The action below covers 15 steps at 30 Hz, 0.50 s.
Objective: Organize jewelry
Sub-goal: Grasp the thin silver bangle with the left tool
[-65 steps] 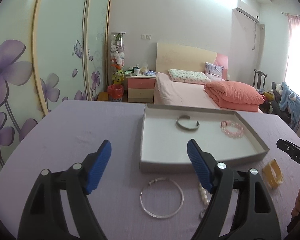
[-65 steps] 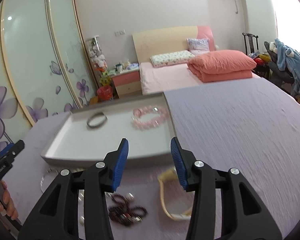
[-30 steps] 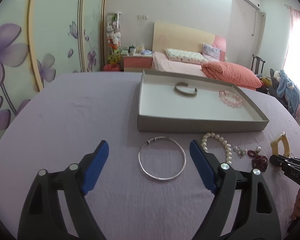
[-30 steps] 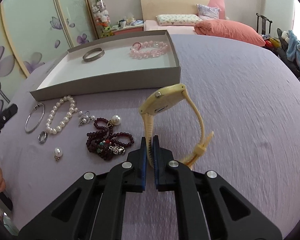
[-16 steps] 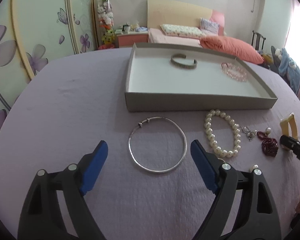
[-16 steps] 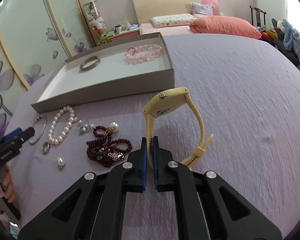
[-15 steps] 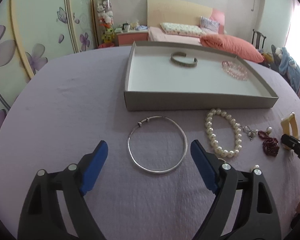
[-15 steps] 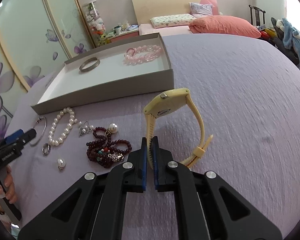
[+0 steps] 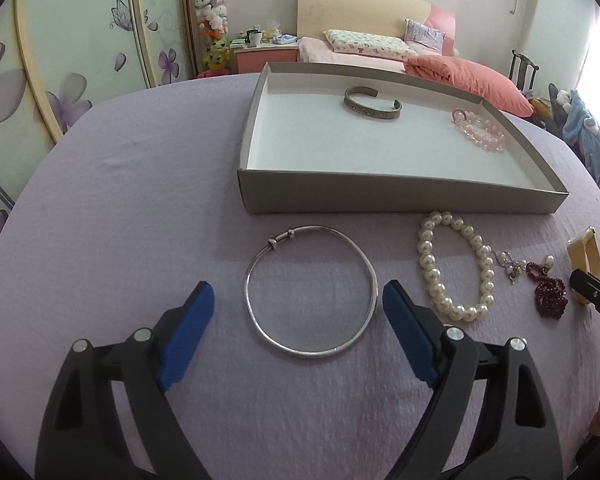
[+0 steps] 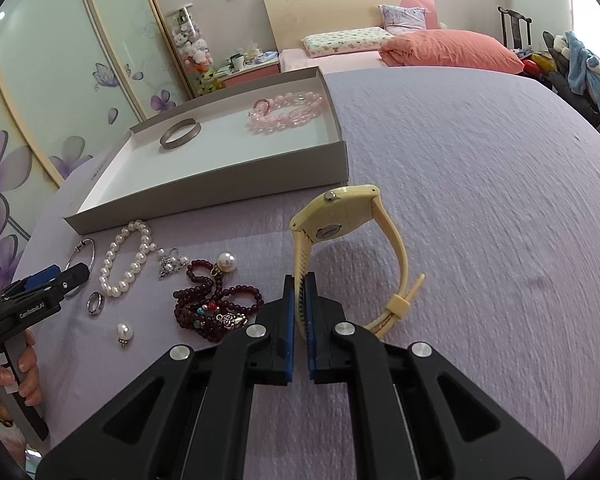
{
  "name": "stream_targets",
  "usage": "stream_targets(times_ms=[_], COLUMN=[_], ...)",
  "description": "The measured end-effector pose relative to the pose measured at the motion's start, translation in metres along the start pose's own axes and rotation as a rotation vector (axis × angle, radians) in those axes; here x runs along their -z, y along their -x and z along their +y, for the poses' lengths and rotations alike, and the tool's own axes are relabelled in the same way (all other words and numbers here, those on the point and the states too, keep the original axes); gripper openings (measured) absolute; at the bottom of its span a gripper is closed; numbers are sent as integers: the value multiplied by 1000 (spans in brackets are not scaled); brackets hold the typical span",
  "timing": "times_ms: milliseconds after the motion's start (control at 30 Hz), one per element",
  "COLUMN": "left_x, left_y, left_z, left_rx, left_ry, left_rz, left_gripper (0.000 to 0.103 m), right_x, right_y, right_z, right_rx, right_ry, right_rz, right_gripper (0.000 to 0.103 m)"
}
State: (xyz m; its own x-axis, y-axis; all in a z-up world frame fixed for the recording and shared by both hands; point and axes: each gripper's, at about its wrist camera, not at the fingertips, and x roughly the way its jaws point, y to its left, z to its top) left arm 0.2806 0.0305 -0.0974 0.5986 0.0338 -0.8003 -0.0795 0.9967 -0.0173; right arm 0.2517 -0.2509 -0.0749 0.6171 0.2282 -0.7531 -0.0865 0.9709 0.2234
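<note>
My left gripper (image 9: 298,298) is open, its blue pads either side of a thin silver bangle (image 9: 312,290) that lies flat on the purple cloth; the pads do not touch it. My right gripper (image 10: 299,282) is shut on the strap of a pale yellow watch (image 10: 350,240), which stands up off the cloth. The grey tray (image 9: 400,196) holds a metal cuff (image 9: 372,103) and a pink bead bracelet (image 9: 480,130). Loose in front of it lie a pearl bracelet (image 9: 454,266), dark red beads (image 10: 216,304), a small ring (image 10: 96,303) and pearl pendants (image 10: 124,333).
The purple cloth (image 10: 480,200) stretches wide to the right of the watch. A hand (image 10: 4,376) holds the left gripper's handle at the left edge of the right wrist view. A bed (image 9: 380,50), nightstand and flowered wardrobe doors stand behind the table.
The left gripper came forward and dipped down over the silver bangle, which now sits between its pads. The right gripper stays shut on the watch strap, hardly moved.
</note>
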Motion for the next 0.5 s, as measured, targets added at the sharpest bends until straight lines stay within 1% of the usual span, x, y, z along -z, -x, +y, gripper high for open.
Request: stream_targets(times_ms=[133, 267, 333, 400, 500], left_x=[-2, -4, -5, -5, -5], left_y=[-4, -5, -5, -3, -2], left_z=[-7, -8, -9, -12, -11], left_rx=[-30, -37, -37, -29, -29], left_ry=[-19, -13, -12, -22, -19], left_rz=[10, 11, 7, -5, -6], left_gripper=[85, 85, 82, 68, 68], right_x=[0, 0, 0, 0, 0], right_y=[0, 0, 0, 0, 0], right_z=[0, 0, 0, 0, 0], right_rx=[-3, -3, -3, -3, -3], right_ry=[-2, -2, -3, -3, -2], right_rz=[0, 0, 0, 0, 0], right_gripper=[6, 6, 6, 6, 6])
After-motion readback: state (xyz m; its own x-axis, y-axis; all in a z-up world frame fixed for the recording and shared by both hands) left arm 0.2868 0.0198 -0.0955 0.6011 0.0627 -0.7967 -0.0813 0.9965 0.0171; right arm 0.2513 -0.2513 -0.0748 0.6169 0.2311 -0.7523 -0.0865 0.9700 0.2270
